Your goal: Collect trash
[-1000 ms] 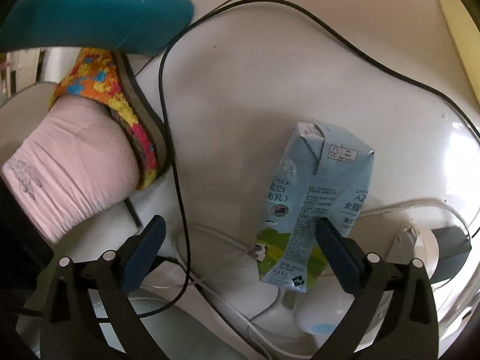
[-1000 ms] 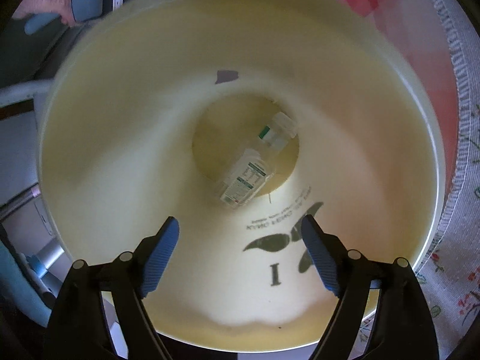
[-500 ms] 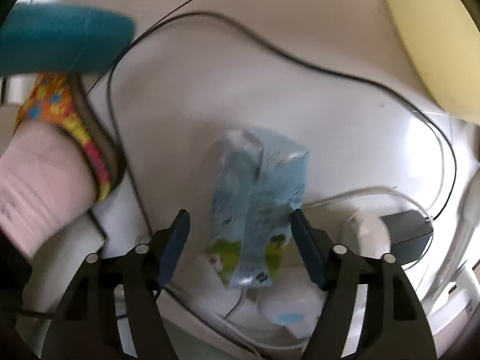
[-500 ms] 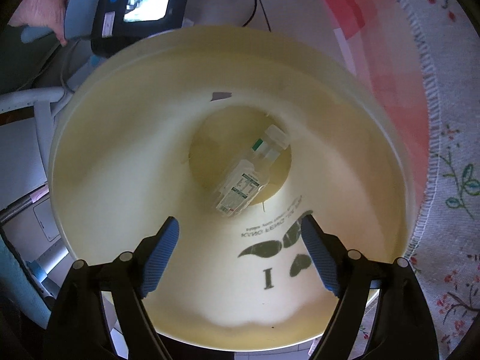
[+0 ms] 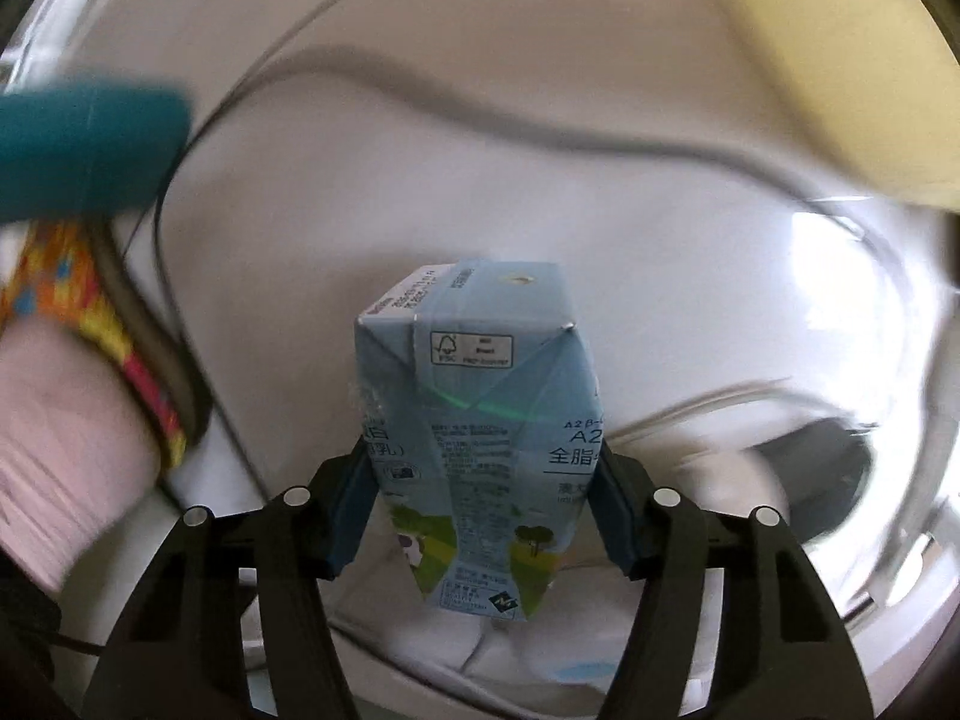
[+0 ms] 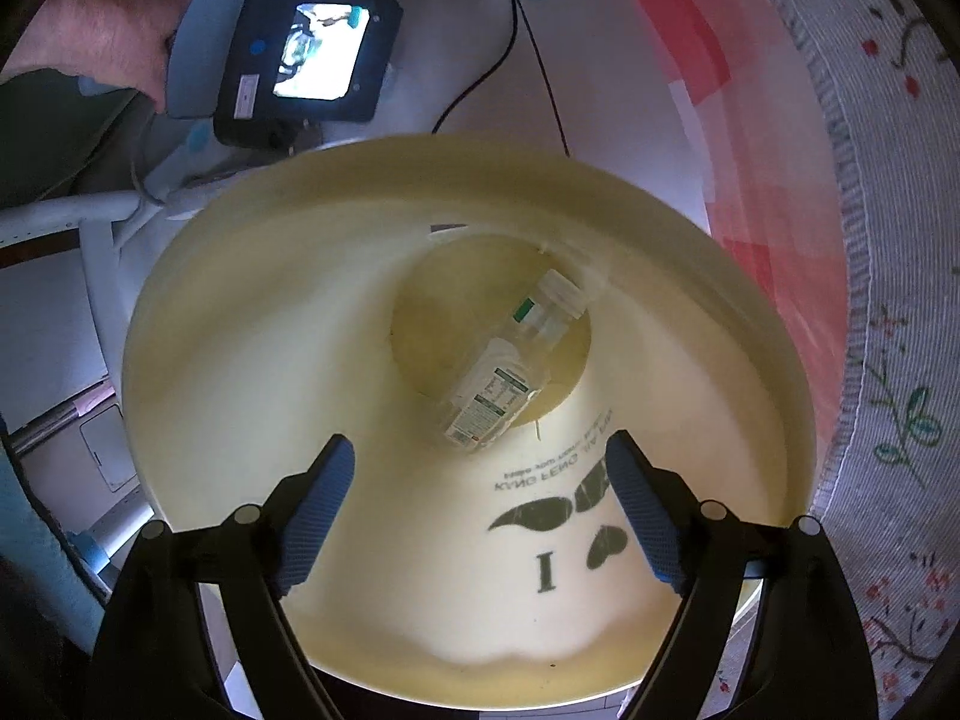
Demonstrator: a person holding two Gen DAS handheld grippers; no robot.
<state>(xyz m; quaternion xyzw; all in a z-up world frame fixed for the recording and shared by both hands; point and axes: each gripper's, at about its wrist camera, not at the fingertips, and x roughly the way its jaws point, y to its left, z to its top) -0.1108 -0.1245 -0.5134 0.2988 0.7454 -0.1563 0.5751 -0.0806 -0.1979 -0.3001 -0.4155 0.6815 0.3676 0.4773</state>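
A light blue milk carton (image 5: pixel 480 420) sits between the pads of my left gripper (image 5: pixel 483 501). The jaws are closing, and both blue pads touch the carton's sides. The carton looks sharp against a blurred white floor. My right gripper (image 6: pixel 480 510) hangs open and empty over the mouth of a pale yellow bin (image 6: pixel 774 324). A clear plastic bottle (image 6: pixel 510 372) with a green and white label lies at the bottom of the bin. A piece of the bin's rim (image 5: pixel 840 60) shows at the upper right of the left wrist view.
Black and white cables (image 5: pixel 540 138) cross the floor, with a dark adapter (image 5: pixel 822 480) at the right. A teal object (image 5: pixel 90 150) and a foot in a pink sock and colourful slipper (image 5: pixel 72 450) are at the left. A patterned rug (image 6: pixel 888 300) lies right of the bin.
The left jaws narrowed from wide apart onto the carton, which now stands centred and closer between the pads. The bin sits lower in the right wrist view, so more floor shows beyond it.
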